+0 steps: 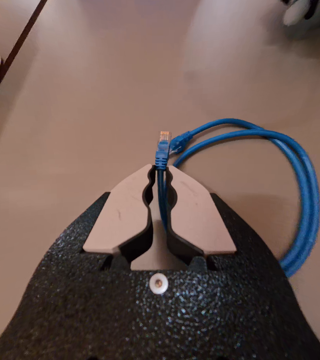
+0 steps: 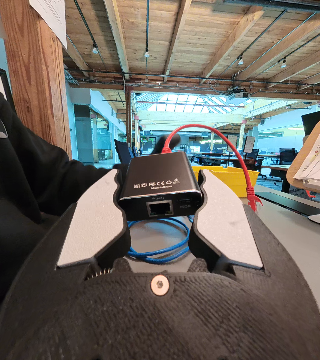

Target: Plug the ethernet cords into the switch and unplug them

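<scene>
Fingers of the left gripper (image 1: 160, 167) squeeze the blue ethernet cord (image 1: 299, 175) just behind its plug, above the table (image 1: 96, 97). The right gripper (image 2: 160, 173) squeezes the black switch (image 2: 159, 185), red cord (image 2: 231, 148) plugged in behind.

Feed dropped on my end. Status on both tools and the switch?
Left tool shut on blue cord, plug forward. Right tool shut on switch, near port empty. Red cord plugged at far end.

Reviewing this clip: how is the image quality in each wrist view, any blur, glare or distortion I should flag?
Left wrist view: edges smeared, top-right corner unreadable, blue cable soft, its held plug fairly sharp between the left gripper fingers. Right wrist view: sharp on the switch in the right gripper, fisheye bending of the beams, bright skylight, a dark blurred shape behind the red cable.
</scene>
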Tool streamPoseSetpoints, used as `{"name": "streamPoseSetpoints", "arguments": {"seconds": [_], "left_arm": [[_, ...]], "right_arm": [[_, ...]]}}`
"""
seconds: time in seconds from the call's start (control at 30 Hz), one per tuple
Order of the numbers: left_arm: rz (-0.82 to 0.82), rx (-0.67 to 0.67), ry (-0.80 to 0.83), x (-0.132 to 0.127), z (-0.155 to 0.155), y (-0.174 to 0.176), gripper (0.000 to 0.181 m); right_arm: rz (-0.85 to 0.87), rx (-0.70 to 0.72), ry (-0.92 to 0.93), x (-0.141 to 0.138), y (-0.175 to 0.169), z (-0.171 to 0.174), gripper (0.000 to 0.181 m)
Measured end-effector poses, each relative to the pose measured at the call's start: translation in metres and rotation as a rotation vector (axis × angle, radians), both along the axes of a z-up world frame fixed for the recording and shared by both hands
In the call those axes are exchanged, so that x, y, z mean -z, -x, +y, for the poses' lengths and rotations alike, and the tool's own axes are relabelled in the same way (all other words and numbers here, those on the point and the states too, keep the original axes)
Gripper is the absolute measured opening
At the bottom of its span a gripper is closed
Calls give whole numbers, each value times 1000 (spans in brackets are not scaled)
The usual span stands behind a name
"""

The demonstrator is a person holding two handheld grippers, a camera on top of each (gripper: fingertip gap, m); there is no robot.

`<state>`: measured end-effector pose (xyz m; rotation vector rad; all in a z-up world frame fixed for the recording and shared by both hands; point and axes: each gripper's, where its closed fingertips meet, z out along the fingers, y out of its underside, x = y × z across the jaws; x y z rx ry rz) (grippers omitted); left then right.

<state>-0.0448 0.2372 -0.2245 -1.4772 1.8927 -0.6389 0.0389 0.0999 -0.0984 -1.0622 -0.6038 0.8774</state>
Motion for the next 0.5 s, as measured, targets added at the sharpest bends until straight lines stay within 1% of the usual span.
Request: {"name": "streamPoseSetpoints", "arguments": {"seconds": [0.13,0.23,0.3,0.37,0.5], "left_arm": [[79,134,-107,-49,-39,3,9],[115,207,-172,-83,-71,-5,9],[149,248,-221,-96,-88,-11,9],[187,279,-265,-104,-99,-16,9],[235,286,-315,-110,-107,-27,9]], "right_arm": [[-42,14,20,6,4,5,74],[-82,27,35,12,8,8,74],[-109,31,44,16,11,9,74],[-132,34,50,19,12,10,74],[-156,29,56,23,15,11,74]]}}
